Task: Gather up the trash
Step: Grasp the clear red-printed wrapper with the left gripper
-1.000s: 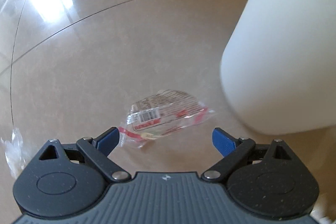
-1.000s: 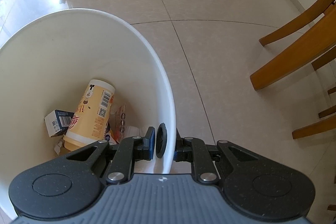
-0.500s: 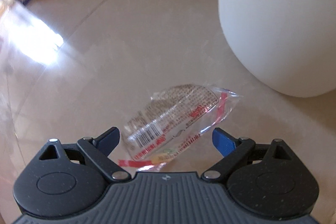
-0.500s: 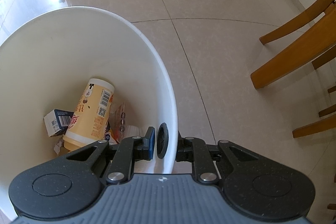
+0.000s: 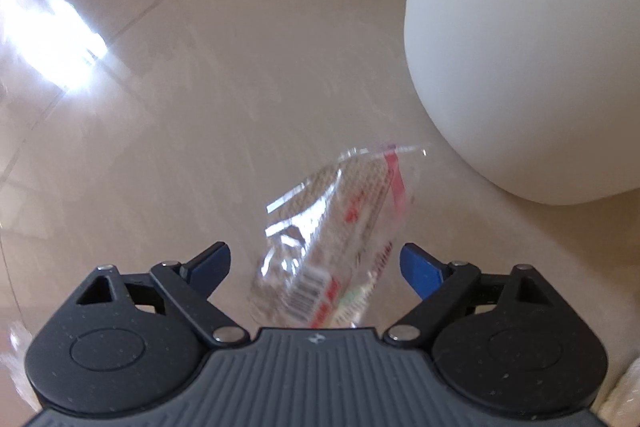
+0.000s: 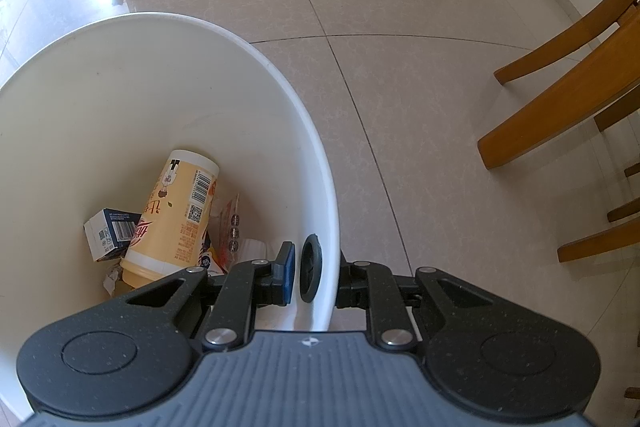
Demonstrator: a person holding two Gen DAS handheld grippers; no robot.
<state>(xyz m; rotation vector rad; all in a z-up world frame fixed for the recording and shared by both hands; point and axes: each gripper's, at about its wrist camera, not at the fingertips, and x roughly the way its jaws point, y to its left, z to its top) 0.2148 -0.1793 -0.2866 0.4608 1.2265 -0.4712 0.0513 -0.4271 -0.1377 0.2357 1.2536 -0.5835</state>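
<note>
**Q:** Blue-padded and black, what are the two tools doing?

**A:** Blue pads on the left gripper (image 5: 316, 267) stand wide apart, and a clear plastic wrapper (image 5: 340, 239) lies on the tiled floor (image 5: 224, 99) between them, with no contact visible. The right gripper (image 6: 316, 273) is clamped on the near wall of a white bin (image 6: 224, 39), one finger inside and one outside.

**Q:** Where is the wrapper from the left tool?

**A:** At twelve o'clock, slanting toward one o'clock. The bin's outer side rises at two o'clock, just beyond the wrapper's far end.

**Q:** How should the pickup go?

**A:** My judgement: lower until the pads straddle the crumpled middle, then close slowly. Thin film slips and flattens, so a bunched fold gives a surer hold than a flat edge.

**Q:** What is in the bin?

**A:** A yellow paper cup (image 6: 176, 211) lies tilted at eleven o'clock from the right tool. A small dark box (image 6: 110, 233) touches it at ten o'clock, and an orange packet (image 6: 232, 223) leans beside it. Scraps lie underneath.
</note>
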